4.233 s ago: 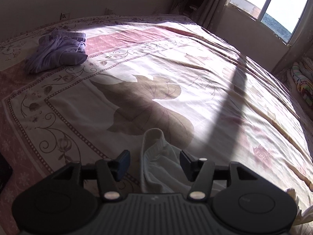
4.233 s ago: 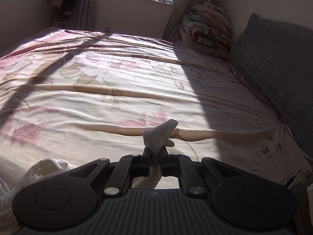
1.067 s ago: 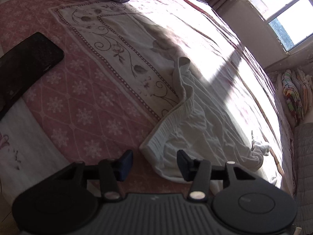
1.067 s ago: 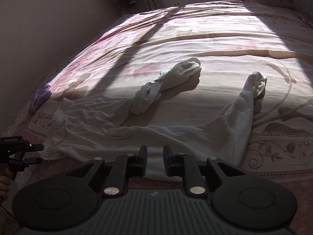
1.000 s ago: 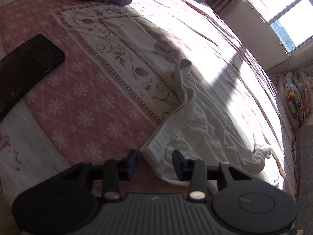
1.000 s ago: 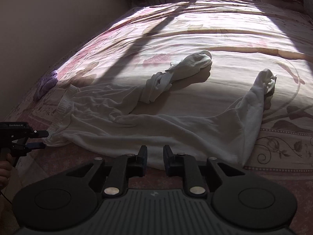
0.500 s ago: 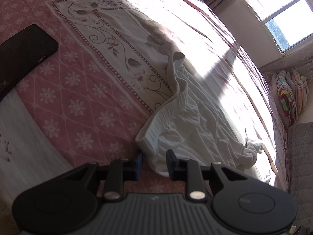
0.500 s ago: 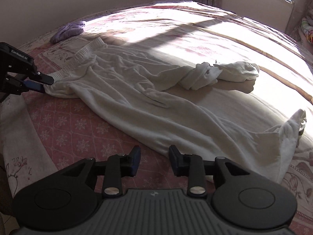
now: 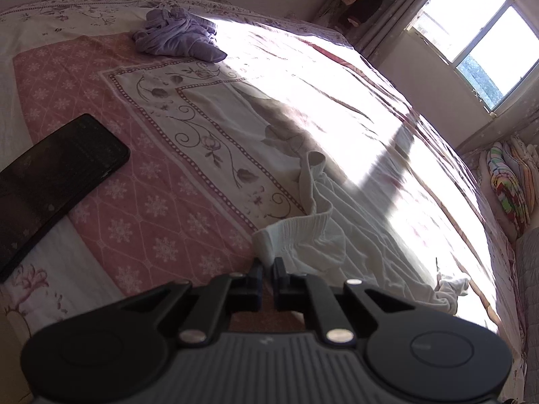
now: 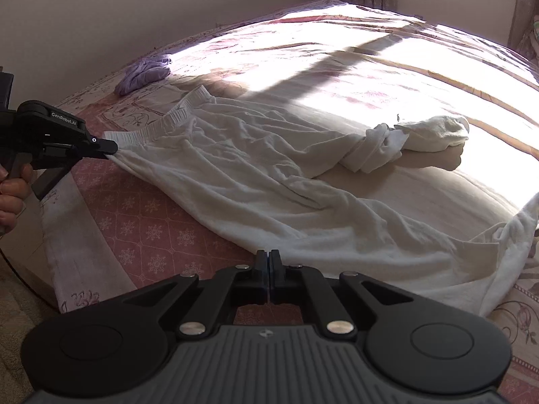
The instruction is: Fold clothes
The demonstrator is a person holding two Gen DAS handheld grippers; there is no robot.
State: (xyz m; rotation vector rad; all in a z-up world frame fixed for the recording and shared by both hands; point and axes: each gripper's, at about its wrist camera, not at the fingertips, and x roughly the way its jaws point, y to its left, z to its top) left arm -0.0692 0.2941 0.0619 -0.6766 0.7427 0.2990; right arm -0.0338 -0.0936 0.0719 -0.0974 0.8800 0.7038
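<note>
**Ana:** Left wrist view first: the left gripper (image 9: 267,277) has its fingers pinched onto the near corner of the ribbed waistband (image 9: 296,227) of the white trousers (image 9: 353,245). Only a sliver of gap shows, with cloth running into it.

**Ben:** The right wrist view agrees; there the left gripper (image 10: 107,146) sits at the waistband corner (image 10: 151,131) with the fabric drawn taut away from it. And the right gripper (image 10: 268,266)?

**Ana:** Its fingers are pressed together right at the near side seam of the trousers (image 10: 286,185), about halfway down the leg. Whether a fold of hem is actually caught between them I can't say for certain; the edge vanishes behind the tips.

**Ben:** So the garment lies flat on the bed (image 10: 134,215), long axis running from the waistband on the left out to the cuffs on the right.

**Ana:** Yes. One leg ends in a twisted knot (image 10: 387,148) out in the sun; the other cuff (image 10: 518,232) curls at the far right. The right hand is plainly nearer both.

**Ben:** Then any lengthwise fold probably hinges on that near edge, spanned between the two hands.

**Ana:** Beyond it, a purple garment (image 9: 175,37) lies bunched well apart, and a dark phone (image 9: 54,175) rests by the bed's edge.
</note>
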